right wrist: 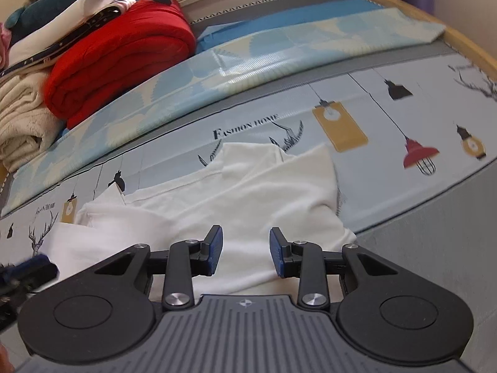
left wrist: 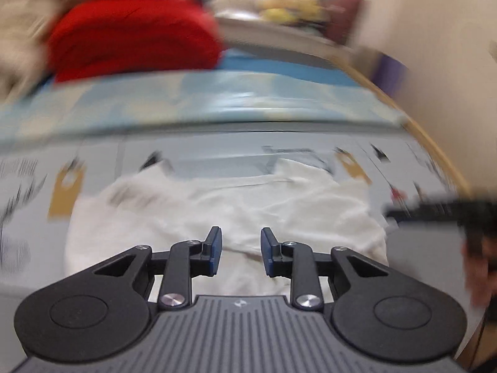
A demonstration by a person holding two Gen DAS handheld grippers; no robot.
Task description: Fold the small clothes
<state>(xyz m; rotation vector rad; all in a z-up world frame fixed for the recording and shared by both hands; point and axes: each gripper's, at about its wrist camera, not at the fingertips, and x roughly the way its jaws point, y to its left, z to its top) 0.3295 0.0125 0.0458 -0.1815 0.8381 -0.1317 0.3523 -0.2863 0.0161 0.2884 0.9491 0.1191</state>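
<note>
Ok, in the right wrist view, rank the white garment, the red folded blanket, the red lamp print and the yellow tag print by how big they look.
1. white garment, though it lies nearest the camera
2. red folded blanket
3. yellow tag print
4. red lamp print, close to the tag in size, so that order is unsure

Left gripper (left wrist: 241, 250) sits level in its own wrist view, jaws parted, the blue pads facing each other across a clear gap with nothing between them; this view is smeared with blur; the right gripper (left wrist: 441, 209) shows at its right edge as a dark blurred bar, with a blurred bit of the right hand (left wrist: 476, 267) behind it. In the right wrist view, the right gripper (right wrist: 245, 251) also has its jaws spread, gap slightly wider, nothing held; the left gripper (right wrist: 25, 275) pokes in low at the left edge, blurred.
</note>
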